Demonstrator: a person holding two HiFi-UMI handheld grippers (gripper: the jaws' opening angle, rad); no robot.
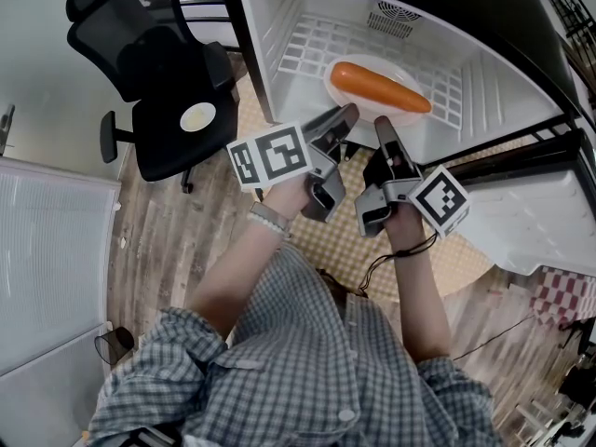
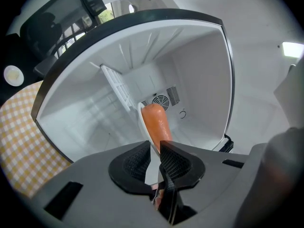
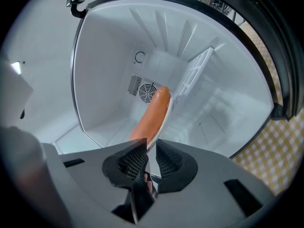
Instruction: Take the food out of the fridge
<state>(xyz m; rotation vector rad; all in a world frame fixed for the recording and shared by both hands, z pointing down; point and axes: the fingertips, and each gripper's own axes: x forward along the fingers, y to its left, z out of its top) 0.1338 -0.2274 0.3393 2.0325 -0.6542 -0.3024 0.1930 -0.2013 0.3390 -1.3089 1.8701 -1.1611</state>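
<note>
Two tongs narrow, each pinching plate (image 2: 142,120) rim: left tongs (image 2: 155,148), right tongs (image 3: 151,148). Carrot (image 2: 156,122) just ahead on plate, inside fridge (image 2: 199,80). Pulling out remains.

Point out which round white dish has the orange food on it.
The plate inside the fridge; the smaller dish on the black chair shows only a yellow centre.

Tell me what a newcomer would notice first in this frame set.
A long orange food item on a white plate stands out inside the open white fridge, at the top of the head view. Just below it, the left gripper and right gripper each clamp the plate's near rim. A black office chair stands left of the fridge.
</note>
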